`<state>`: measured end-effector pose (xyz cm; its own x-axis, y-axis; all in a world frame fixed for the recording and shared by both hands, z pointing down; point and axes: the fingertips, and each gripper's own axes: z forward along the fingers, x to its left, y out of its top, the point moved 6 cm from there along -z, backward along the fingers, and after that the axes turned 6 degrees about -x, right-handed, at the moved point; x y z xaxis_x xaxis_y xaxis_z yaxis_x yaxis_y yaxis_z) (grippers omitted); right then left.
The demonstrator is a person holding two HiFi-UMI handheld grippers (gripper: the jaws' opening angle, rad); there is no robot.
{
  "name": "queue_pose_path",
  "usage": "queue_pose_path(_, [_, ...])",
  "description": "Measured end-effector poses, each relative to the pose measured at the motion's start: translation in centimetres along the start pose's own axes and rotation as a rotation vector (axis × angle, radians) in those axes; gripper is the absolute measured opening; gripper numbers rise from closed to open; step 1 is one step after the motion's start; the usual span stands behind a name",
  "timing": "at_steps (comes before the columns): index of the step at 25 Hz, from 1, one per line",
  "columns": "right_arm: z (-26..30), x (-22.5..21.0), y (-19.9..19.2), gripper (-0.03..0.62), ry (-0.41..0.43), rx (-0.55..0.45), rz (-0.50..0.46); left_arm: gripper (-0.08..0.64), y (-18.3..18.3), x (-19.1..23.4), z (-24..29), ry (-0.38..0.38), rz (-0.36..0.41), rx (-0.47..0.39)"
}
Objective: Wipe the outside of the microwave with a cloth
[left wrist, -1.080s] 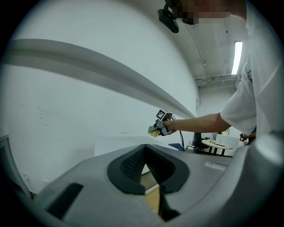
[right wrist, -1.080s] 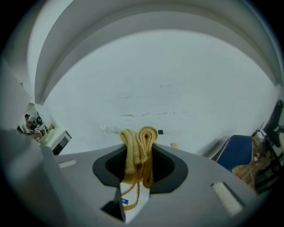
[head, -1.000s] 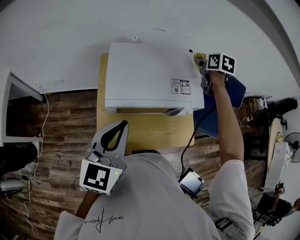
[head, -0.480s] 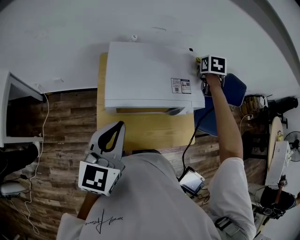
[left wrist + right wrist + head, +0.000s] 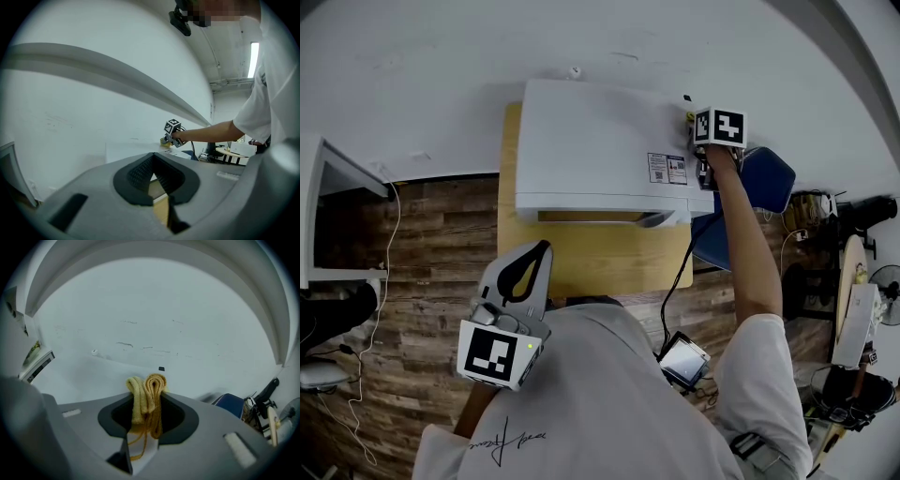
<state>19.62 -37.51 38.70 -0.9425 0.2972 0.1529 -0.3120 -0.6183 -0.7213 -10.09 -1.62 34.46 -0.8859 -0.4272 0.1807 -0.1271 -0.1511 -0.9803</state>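
Yellow-and-orange cloth (image 5: 146,394), white microwave (image 5: 591,141), pale wooden table (image 5: 600,258) (dark plank-patterned floor (image 5: 441,244))

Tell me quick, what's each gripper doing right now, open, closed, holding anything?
The left gripper is closed, holding nothing.
The right gripper is closed on the yellow cloth, at the microwave.

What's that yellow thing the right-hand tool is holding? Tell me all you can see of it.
A yellow cloth, soft and ribbed, folded into two thick loops, one paler, one more orange, with loose threads hanging. The fingers of the right gripper are shut on it, its folds poking out past them, at the top right rear corner of the white microwave.
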Motion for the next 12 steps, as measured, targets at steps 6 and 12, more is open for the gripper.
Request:
queue_pose_path(6, [-0.2,1.6,0.2,0.124,0.021,-0.008,0.004,-0.008,0.1,-0.2,-0.7,-0.011,0.010,0.005])
queue_pose_path(12, [-0.3,3.3,0.3,0.124,0.053,-0.011,-0.007,-0.008,0.2,-0.1,-1.6,0.013,0.011,-0.019])
